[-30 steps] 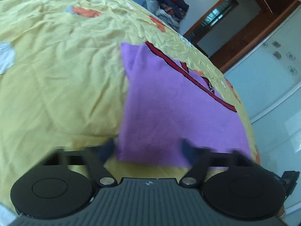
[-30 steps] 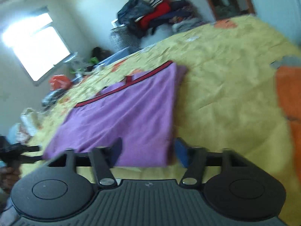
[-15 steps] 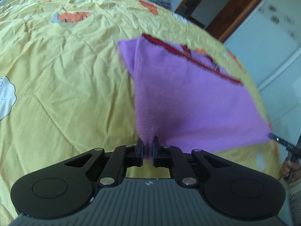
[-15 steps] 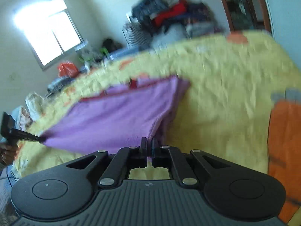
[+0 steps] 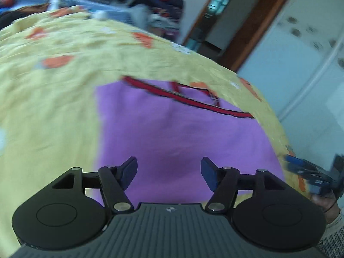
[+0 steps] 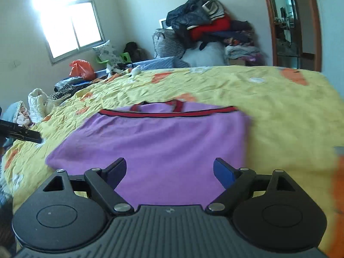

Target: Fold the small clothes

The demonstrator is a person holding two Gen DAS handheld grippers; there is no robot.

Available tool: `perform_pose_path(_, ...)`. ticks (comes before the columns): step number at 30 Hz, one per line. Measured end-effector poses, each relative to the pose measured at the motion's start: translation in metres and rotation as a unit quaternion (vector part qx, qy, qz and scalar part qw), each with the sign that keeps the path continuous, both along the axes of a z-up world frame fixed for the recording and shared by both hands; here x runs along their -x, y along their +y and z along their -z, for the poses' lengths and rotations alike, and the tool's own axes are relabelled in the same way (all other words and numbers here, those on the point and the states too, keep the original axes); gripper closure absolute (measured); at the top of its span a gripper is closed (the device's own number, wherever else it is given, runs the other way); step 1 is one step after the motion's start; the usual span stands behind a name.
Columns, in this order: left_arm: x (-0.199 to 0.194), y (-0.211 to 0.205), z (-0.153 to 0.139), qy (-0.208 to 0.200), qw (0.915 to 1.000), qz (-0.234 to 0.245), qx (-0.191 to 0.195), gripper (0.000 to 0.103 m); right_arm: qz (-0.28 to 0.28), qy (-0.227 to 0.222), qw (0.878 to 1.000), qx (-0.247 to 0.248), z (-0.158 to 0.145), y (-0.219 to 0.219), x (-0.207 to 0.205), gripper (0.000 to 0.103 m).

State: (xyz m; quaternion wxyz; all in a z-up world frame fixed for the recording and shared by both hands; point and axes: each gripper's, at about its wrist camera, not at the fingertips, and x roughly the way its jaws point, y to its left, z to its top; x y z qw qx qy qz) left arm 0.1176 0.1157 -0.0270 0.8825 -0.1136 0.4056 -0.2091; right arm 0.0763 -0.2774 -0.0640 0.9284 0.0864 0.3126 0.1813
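Note:
A purple garment (image 6: 161, 142) with a red-trimmed far edge lies flat on the yellow bedsheet (image 6: 279, 111). My right gripper (image 6: 169, 165) hovers over its near edge, its jaws opening and no cloth between the pads. In the left wrist view the same purple garment (image 5: 182, 142) spreads ahead of my left gripper (image 5: 168, 167), whose jaws are opening too, with nothing pinched. The right gripper (image 5: 301, 172) shows blurred past the garment's right corner. The left gripper (image 6: 21, 133) pokes in at the left, beside the garment's left edge.
A heap of clothes and bags (image 6: 210, 28) stands against the far wall, with a wooden doorway (image 6: 290, 25) to its right. More bags and clothes (image 6: 38, 103) lie at the bed's left side. A pale wardrobe (image 5: 301, 53) is close on the right.
Half a second ago both grippers were shut on the garment's near edge. Both have let go, opened wide and drawn up and back, and the garment lies flat.

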Motion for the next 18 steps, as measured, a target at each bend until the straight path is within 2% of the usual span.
perform_pose_path(3, -0.027, -0.043, 0.029, -0.025, 0.9966, -0.030, -0.072, 0.033, -0.005, 0.014, 1.000, -0.011, 0.019, 0.050, -0.037, 0.014)
perform_pose_path(4, -0.035, -0.050, 0.039, -0.032, 0.9937, -0.044, -0.098, 0.033, -0.009, 0.014, 1.000, 0.002, 0.024, 0.066, -0.046, 0.014)
perform_pose_path(6, -0.048, -0.051, 0.059, -0.020, 0.9878, -0.075, -0.135, 0.037, -0.018, 0.028, 0.998, 0.048, 0.036, 0.090, -0.062, 0.014)
perform_pose_path(7, -0.047, -0.047, 0.061, -0.036, 0.9866, -0.079, -0.138, 0.037, -0.019, 0.030, 0.996, 0.083, 0.041, 0.097, -0.066, 0.014)
perform_pose_path(8, -0.043, -0.045, 0.061, -0.039, 0.9854, -0.076, -0.147, 0.042, -0.022, 0.021, 0.994, 0.108, 0.045, 0.098, -0.067, 0.014)
perform_pose_path(10, -0.031, -0.037, 0.060, -0.042, 0.9852, -0.077, -0.147, 0.046, -0.028, 0.007, 0.991, 0.133, 0.050, 0.079, -0.064, 0.014)
perform_pose_path(11, -0.025, -0.035, 0.061, -0.050, 0.9843, -0.076, -0.151, 0.047, -0.019, 0.009, 0.992, 0.126, 0.052, 0.063, -0.065, 0.014)
perform_pose_path(13, -0.019, -0.032, 0.064, -0.063, 0.9833, -0.072, -0.154, 0.048, 0.003, 0.009, 0.990, 0.142, 0.053, 0.032, -0.068, 0.014)
perform_pose_path(14, -0.017, -0.031, 0.064, -0.064, 0.9833, -0.075, -0.153, 0.050, -0.001, 0.010, 0.992, 0.126, 0.054, 0.017, -0.069, 0.014)
perform_pose_path(16, -0.014, -0.029, 0.061, -0.060, 0.9831, -0.082, -0.152, 0.052, -0.003, 0.015, 0.991, 0.130, 0.051, -0.002, -0.071, 0.015)
perform_pose_path(17, -0.011, -0.028, 0.060, -0.056, 0.9837, -0.089, -0.146, 0.053, 0.015, 0.024, 0.990, 0.135, 0.046, -0.007, -0.071, 0.014)
perform_pose_path(18, -0.009, -0.027, 0.058, -0.051, 0.9840, -0.089, -0.146, 0.053, 0.037, 0.034, 0.992, 0.112, 0.039, -0.014, -0.071, 0.013)
